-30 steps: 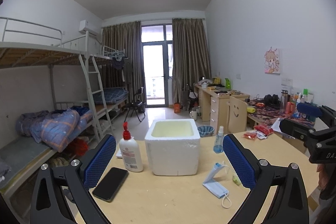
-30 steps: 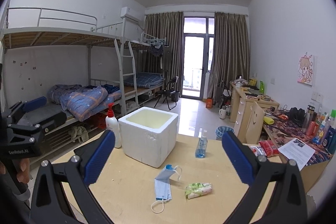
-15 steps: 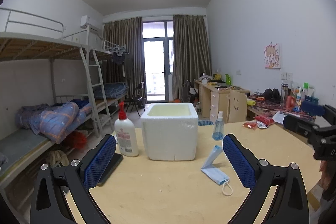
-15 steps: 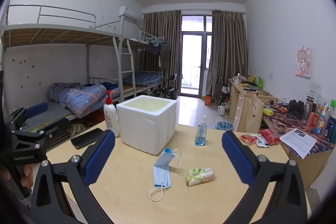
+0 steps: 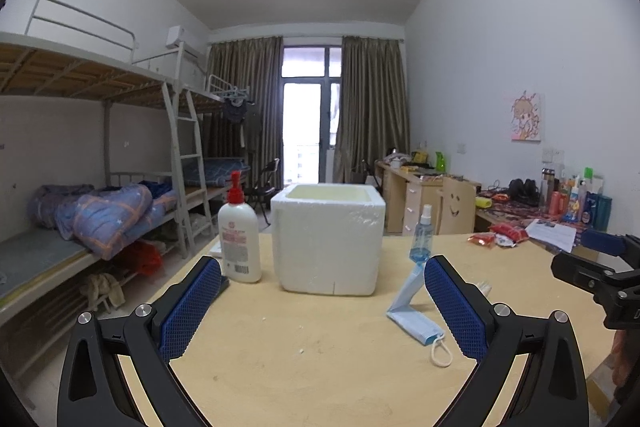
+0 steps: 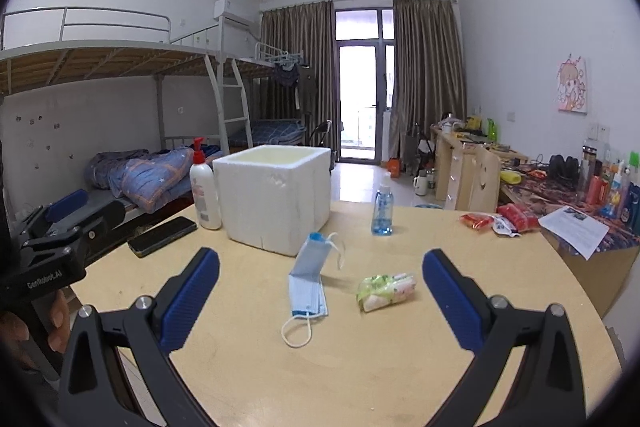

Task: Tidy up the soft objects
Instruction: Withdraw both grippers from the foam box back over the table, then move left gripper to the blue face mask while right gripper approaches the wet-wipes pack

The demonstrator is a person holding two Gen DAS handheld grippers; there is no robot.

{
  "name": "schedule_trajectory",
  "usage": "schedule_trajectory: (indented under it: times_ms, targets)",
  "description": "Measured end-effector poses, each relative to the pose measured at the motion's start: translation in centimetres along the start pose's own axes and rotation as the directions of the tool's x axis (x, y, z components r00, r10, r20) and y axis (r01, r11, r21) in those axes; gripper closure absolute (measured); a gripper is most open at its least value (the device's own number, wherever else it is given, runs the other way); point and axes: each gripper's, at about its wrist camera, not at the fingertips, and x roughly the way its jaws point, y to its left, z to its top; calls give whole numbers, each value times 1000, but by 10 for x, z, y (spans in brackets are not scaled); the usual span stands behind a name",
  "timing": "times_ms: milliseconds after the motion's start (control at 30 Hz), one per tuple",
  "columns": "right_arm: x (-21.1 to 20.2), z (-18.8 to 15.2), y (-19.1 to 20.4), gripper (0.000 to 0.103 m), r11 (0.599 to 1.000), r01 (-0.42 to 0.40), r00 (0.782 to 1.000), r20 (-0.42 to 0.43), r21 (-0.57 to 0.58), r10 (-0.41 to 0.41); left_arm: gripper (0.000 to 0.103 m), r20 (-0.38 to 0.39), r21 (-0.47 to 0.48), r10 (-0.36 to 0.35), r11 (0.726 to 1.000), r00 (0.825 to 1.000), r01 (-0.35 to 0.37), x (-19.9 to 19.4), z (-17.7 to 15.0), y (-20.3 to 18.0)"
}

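Observation:
A folded blue face mask lies on the round wooden table, one end propped up; it also shows in the left wrist view. A small green-and-white tissue pack lies to its right. A white foam box with an open top stands behind them, also in the left wrist view. My right gripper is open and empty, low over the table, with the mask and pack between its fingers' lines. My left gripper is open and empty in front of the box.
A white lotion pump bottle and a black phone sit left of the box. A blue spray bottle stands right of it. Red snack packets and a paper sheet lie at the far right edge. Bunk beds stand left.
Both grippers have come lower and closer to the table top. The box and bottles now appear more from the side. Both grippers stay open.

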Motion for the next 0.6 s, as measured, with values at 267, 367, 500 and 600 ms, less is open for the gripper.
schedule_trajectory:
  times_ms: [267,367,500,600]
  targets:
    - [12,-14,-10,0,1000,18,999,-50,16,-17,1,-82,0,-7,1000,997,7,16,-23,-10]
    - [16,-18,-9,0,999,32,998,-61,18,-31,1,-102,-5,-14,1000,995,13,20,-26,-10]
    - [18,-21,-11,0,999,39,997,-71,24,-37,1,-110,-1,-19,1000,994,19,24,-27,-12]
    - [23,-23,-17,0,998,47,996,-82,34,-44,1,-115,2,-30,1000,993,30,27,-28,-16]
